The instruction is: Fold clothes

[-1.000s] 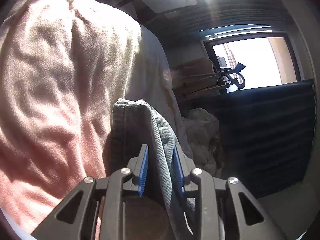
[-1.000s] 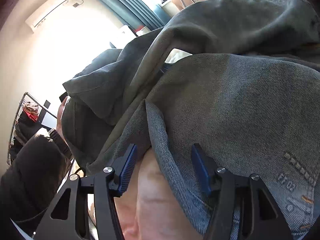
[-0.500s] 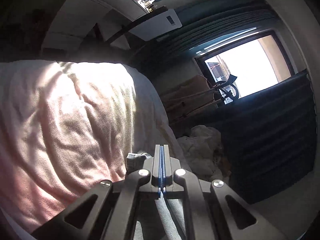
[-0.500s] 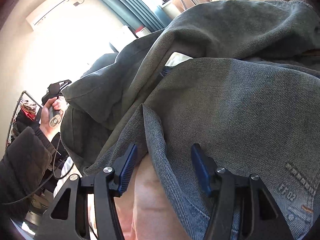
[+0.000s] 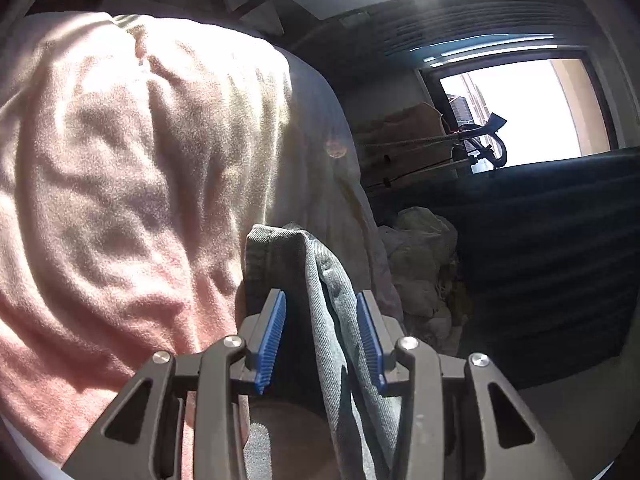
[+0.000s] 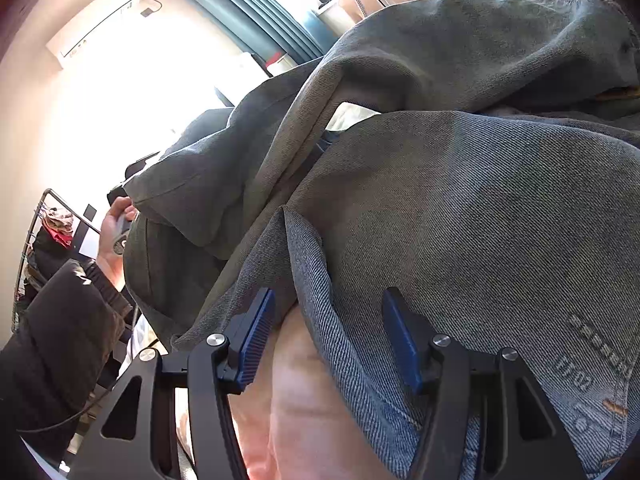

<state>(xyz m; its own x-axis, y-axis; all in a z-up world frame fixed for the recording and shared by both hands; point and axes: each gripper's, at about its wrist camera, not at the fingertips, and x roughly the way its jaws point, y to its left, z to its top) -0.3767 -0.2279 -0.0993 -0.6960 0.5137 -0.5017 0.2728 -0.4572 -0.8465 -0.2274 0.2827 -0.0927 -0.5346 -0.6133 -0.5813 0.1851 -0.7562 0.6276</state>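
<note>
Left wrist view: your left gripper (image 5: 321,342) has its blue-padded fingers (image 5: 272,340) parting, a fold of grey denim jeans (image 5: 296,264) standing between them; the right pad sits close against the cloth, the left pad is apart from it, so the hold is released. The denim fold rises just past the fingertips and drapes down toward the camera. Beside and behind it spreads a pink blanket (image 5: 120,184), rumpled and sunlit, covering the bed the jeans lie on. To the right, a heap of pale clothes (image 5: 420,264) rests against a dark curtain (image 5: 560,264), with a bright window (image 5: 520,108) above it.

From the right wrist camera, your right gripper (image 6: 328,340) holds its fingers (image 6: 256,340) wide apart and unclenched. A hemmed edge of the jeans (image 6: 460,220) runs down between them; the left pad is apart from the cloth, and whether the right pad touches it you cannot tell. Pink blanket (image 6: 296,400) shows beneath the opening. The jeans fill most of the frame, bunched and folded over themselves, with stitched lettering near the lower right edge. At far left your own left hand (image 6: 110,240), in a dark sleeve (image 6: 60,340), grips its handle just beside the denim. An air conditioner (image 6: 96,20) hangs on the sunlit wall above.
</note>
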